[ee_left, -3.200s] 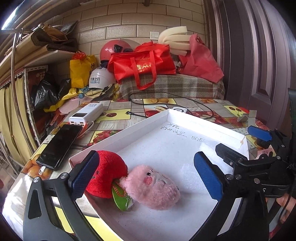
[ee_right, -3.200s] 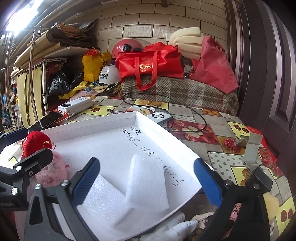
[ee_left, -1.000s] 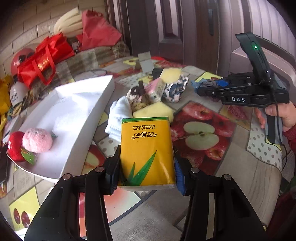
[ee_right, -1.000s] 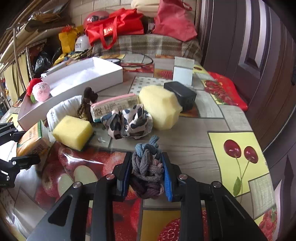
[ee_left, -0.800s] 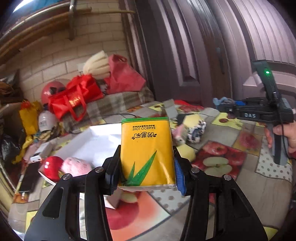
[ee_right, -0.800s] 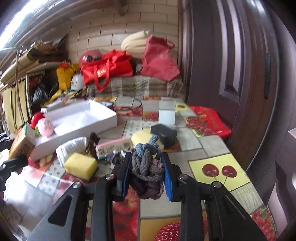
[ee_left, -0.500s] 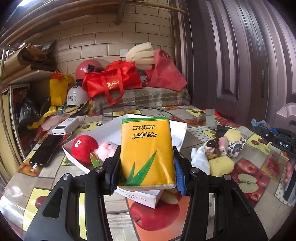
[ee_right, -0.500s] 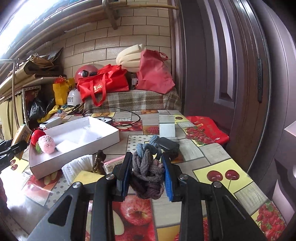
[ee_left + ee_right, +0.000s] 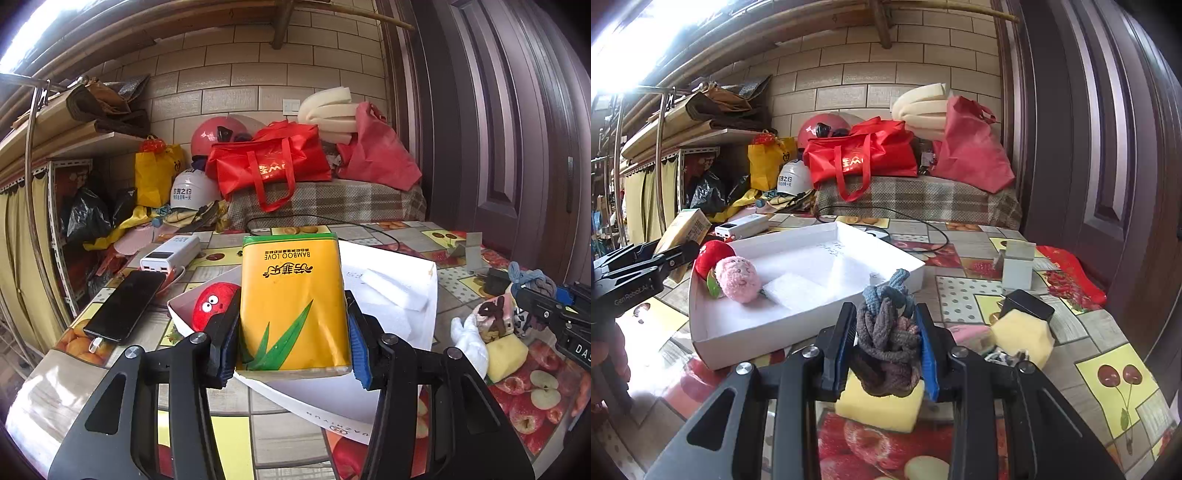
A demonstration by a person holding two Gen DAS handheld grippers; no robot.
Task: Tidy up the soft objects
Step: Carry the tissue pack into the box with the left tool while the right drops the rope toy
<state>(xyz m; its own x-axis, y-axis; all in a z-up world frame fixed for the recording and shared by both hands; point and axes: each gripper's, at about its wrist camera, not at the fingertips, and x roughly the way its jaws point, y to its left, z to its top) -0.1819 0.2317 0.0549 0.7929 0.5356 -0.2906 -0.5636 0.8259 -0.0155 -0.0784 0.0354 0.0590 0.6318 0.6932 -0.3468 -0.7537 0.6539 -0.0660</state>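
My left gripper (image 9: 291,332) is shut on a yellow tissue pack (image 9: 291,295), held upright just in front of the white box (image 9: 332,406). The pack hides much of the box; a red plush (image 9: 214,302) shows beside it. From the right wrist view, the white box (image 9: 746,343) holds the red plush (image 9: 711,254), a pink plush (image 9: 738,275) and white foam pieces (image 9: 798,288). My right gripper (image 9: 886,343) is shut on a grey-blue knotted rope (image 9: 886,332), held above a yellow sponge (image 9: 879,406) near the box's right corner. My left gripper (image 9: 679,254) shows at the box's left end.
A phone (image 9: 125,306) and a power bank (image 9: 170,254) lie left of the box. Right of it sit a yellow foam block (image 9: 1023,336), a black adapter (image 9: 1027,302), a white stand (image 9: 1017,264) and a white cloth (image 9: 469,339). Red bags (image 9: 860,155) pile up behind.
Both grippers have swung away from the loose pile to face the white box, each still gripping its load. The right gripper has come closer to the box.
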